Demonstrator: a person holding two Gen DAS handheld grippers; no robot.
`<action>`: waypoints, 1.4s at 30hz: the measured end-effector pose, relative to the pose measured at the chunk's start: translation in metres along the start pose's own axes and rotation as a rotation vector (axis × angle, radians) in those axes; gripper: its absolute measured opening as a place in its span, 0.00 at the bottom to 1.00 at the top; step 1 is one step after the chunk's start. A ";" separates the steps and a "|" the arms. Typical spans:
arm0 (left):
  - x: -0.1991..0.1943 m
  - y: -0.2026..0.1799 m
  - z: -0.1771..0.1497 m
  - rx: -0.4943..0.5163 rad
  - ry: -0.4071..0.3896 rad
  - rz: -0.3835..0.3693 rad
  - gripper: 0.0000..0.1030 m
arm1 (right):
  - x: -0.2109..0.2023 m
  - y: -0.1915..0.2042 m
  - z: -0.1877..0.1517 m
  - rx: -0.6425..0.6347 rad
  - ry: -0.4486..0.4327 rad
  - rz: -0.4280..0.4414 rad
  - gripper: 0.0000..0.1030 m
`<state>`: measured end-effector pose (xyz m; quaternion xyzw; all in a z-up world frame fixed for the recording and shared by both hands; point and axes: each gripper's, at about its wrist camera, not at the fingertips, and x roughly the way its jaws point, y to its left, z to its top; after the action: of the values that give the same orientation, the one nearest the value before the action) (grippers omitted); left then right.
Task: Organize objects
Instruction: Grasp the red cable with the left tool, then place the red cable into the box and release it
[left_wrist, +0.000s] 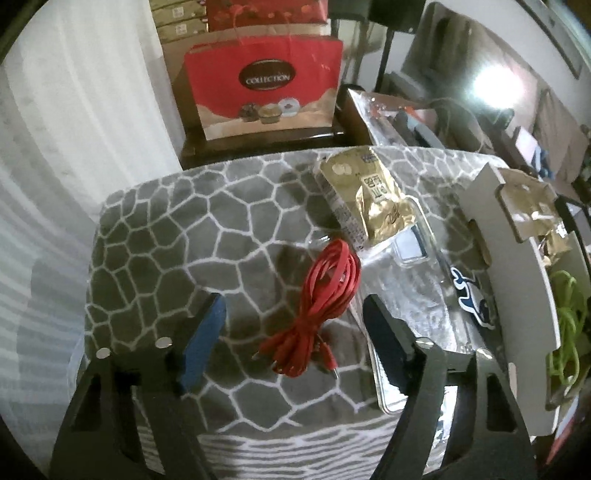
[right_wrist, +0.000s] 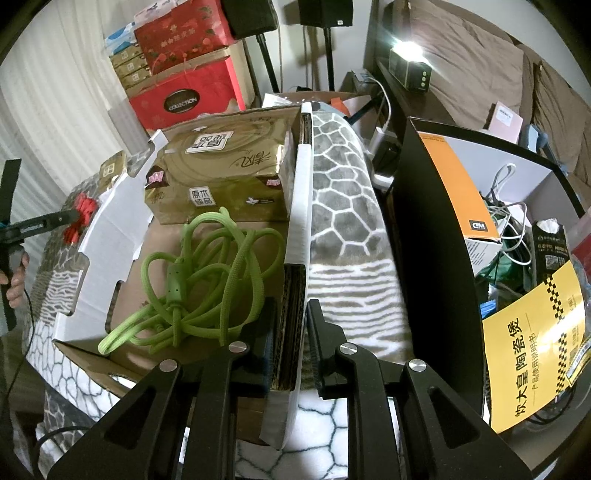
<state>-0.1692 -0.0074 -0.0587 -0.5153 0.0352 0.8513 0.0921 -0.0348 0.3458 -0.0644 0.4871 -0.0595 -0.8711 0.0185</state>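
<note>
A coiled red cable (left_wrist: 319, 306) lies on the grey patterned blanket (left_wrist: 166, 229). My left gripper (left_wrist: 295, 332) is open, its fingers either side of the cable's near end, just above it. My right gripper (right_wrist: 290, 343) is shut on the right wall of a white cardboard box (right_wrist: 301, 206). In the box lie a green cable (right_wrist: 207, 280) and a gold tissue pack (right_wrist: 221, 173). The box's left wall (left_wrist: 517, 258) also shows in the left wrist view. The red cable (right_wrist: 79, 216) and left gripper show far left in the right wrist view.
A gold packet (left_wrist: 373, 199) lies on a clear plastic bag (left_wrist: 410, 291) beside the red cable. A red gift bag (left_wrist: 266, 88) and stacked boxes stand behind. A black carton (right_wrist: 436, 236) with cables and a yellow leaflet (right_wrist: 535, 350) stands right of the box.
</note>
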 end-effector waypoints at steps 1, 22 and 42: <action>0.002 0.000 0.000 -0.002 0.005 -0.006 0.58 | 0.000 -0.001 0.000 0.000 0.000 -0.001 0.16; -0.034 -0.007 0.004 -0.058 -0.038 -0.147 0.09 | 0.000 0.000 0.000 0.000 0.001 -0.001 0.16; -0.080 -0.154 -0.002 0.164 0.027 -0.453 0.09 | 0.001 0.000 -0.002 -0.003 0.001 -0.005 0.16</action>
<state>-0.1014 0.1335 0.0164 -0.5121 -0.0110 0.7962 0.3221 -0.0340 0.3457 -0.0665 0.4876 -0.0567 -0.8710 0.0170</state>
